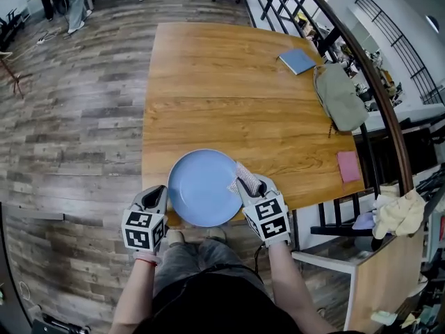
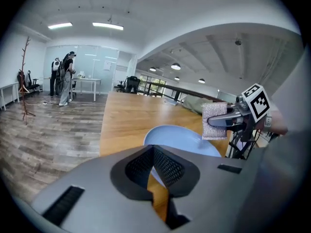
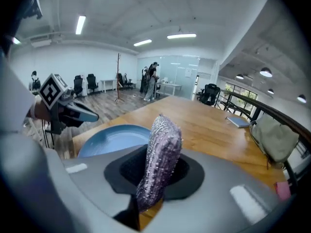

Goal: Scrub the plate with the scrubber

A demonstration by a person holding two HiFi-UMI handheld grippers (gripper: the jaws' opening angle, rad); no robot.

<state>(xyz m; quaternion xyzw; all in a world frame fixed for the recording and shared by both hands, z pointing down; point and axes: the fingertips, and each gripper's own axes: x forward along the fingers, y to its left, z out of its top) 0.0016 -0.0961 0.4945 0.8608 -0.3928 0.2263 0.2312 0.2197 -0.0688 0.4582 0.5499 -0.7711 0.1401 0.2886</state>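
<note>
1. Right hand-held gripper is clamped on the scrubber, which sticks up out of its jaws.
2. Left hand-held gripper has its jaws closed together. I see nothing between them. It sits just beside the plate's left rim.
3. The plate lies flat on the table at the near edge, between the two grippers.
4. The scrubber is at the plate's right rim. In the left gripper view it looks raised off the surface, not pressed on.
5. Progress, my read: the tool is in hand and in position, but there's no sign of scrubbing. The plate face looks bare, with no suds or marks. The whole scrub pass looks left to do.
6. Count: one plate, one scrubber, two grippers.
7. Also on the table, well apart from the plate: one blue notebook, one grey bag and one pink cloth.
</note>
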